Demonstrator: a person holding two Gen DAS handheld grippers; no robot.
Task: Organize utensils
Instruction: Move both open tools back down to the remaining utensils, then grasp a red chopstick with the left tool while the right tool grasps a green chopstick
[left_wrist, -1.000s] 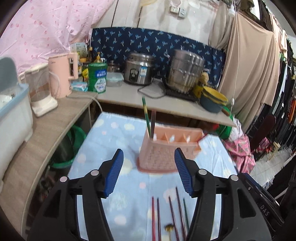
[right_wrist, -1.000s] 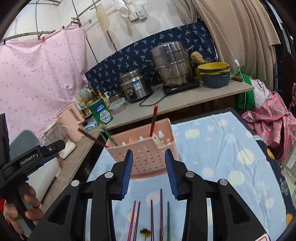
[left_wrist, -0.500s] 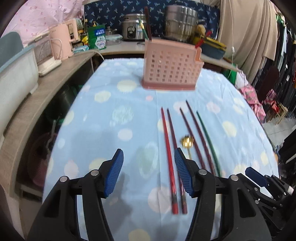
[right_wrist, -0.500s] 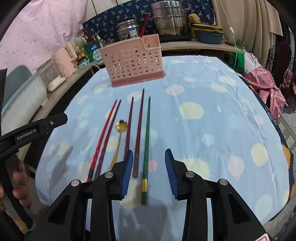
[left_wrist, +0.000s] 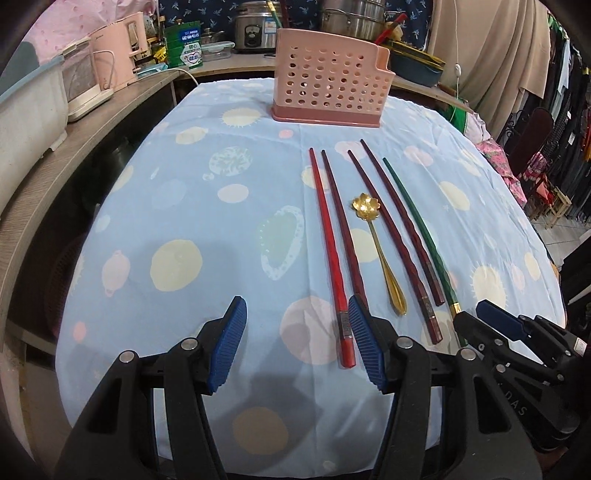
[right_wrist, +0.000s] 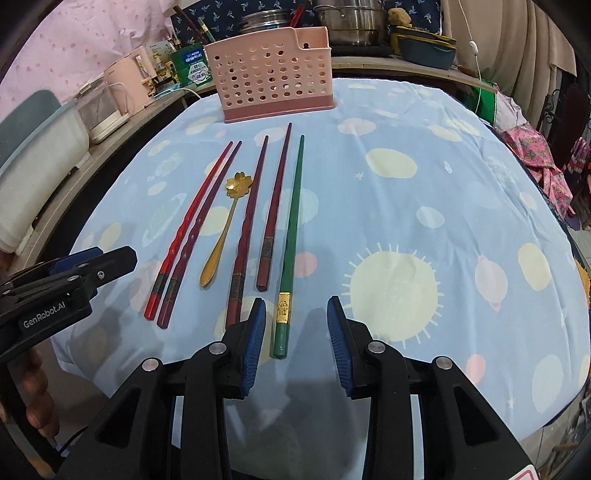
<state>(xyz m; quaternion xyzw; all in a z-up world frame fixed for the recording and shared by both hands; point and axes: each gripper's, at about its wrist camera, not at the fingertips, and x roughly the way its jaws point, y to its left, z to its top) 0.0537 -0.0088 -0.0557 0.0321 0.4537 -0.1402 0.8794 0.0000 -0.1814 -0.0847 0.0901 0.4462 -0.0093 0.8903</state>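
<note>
Since both grippers hover empty over the near end of the utensil row, the step in hand looks like picking a first piece to carry to the pink perforated utensil holder (right_wrist: 275, 79) at the far side of the counter (right_wrist: 424, 177). To do it well, I would take the green chopstick (right_wrist: 291, 229) alone: lower the right gripper (right_wrist: 296, 325) so its jaws straddle the thick end by the gold band, close squarely across the shaft, and lift without dragging the neighbouring dark red chopstick (right_wrist: 274, 206). Both sets of jaws stand wide and hold nothing.

That green chopstick's butt end lies between the right jaws, nearer the left pad, whether touching I cannot tell. For the left gripper (left_wrist: 297, 341), the bright red chopstick (left_wrist: 328, 251) ends just inside its right pad, with the maroon chopstick (left_wrist: 341, 229) running under that pad. A gold flower-bowl spoon (left_wrist: 376, 240) lies in the row's middle, well apart from either gripper's opening.
</note>
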